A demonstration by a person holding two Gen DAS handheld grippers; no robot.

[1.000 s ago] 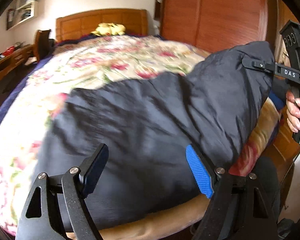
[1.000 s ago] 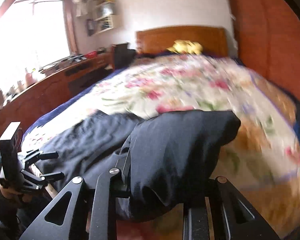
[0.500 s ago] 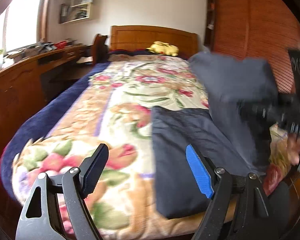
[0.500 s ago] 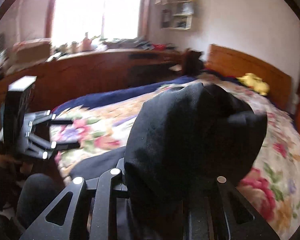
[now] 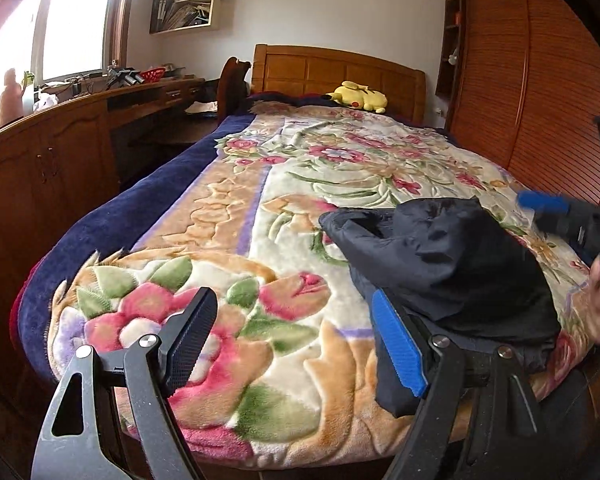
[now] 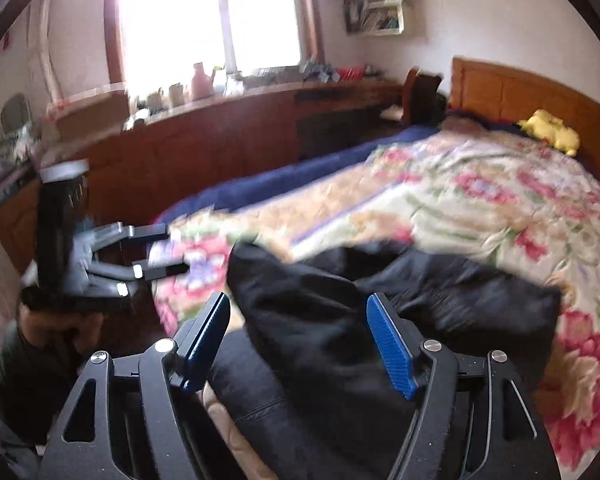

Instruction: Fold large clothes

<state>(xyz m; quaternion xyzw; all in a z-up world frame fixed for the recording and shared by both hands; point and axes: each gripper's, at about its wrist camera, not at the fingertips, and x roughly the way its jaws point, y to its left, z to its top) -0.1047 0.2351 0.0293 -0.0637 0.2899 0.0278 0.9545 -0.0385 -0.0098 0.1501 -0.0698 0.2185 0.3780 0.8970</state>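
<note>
A bed [image 5: 236, 216] covered by a floral blanket [image 5: 340, 184] fills most of both views, with a wooden headboard [image 5: 336, 68] at the far end and a long wooden desk [image 5: 40, 152] along the left wall under the window. The blanket appears to be used as the flat work surface for folding, which would explain why the dark garment [image 5: 444, 264] is laid at the near right corner, within reach of both hands. The garment is seen bunched in 2 rough layers, its upper flap humped rather than flat, so the fold is judged incomplete. A yellow plush toy [image 5: 358, 97] is left far away by the headboard, well apart from the work. The right gripper [image 6: 300, 340] is held just above the near edge of the garment; its jaws are opening, cloth is seen lying between them, and the pads are no longer pressed on it. The left gripper [image 5: 292, 344] is held wide open over bare blanket just left of the garment, with nothing gripped. Compared with 1 second ago, the flap that was carried pinched in the right gripper has been laid down, and the left gripper has been swung off the cloth toward the left.
</note>
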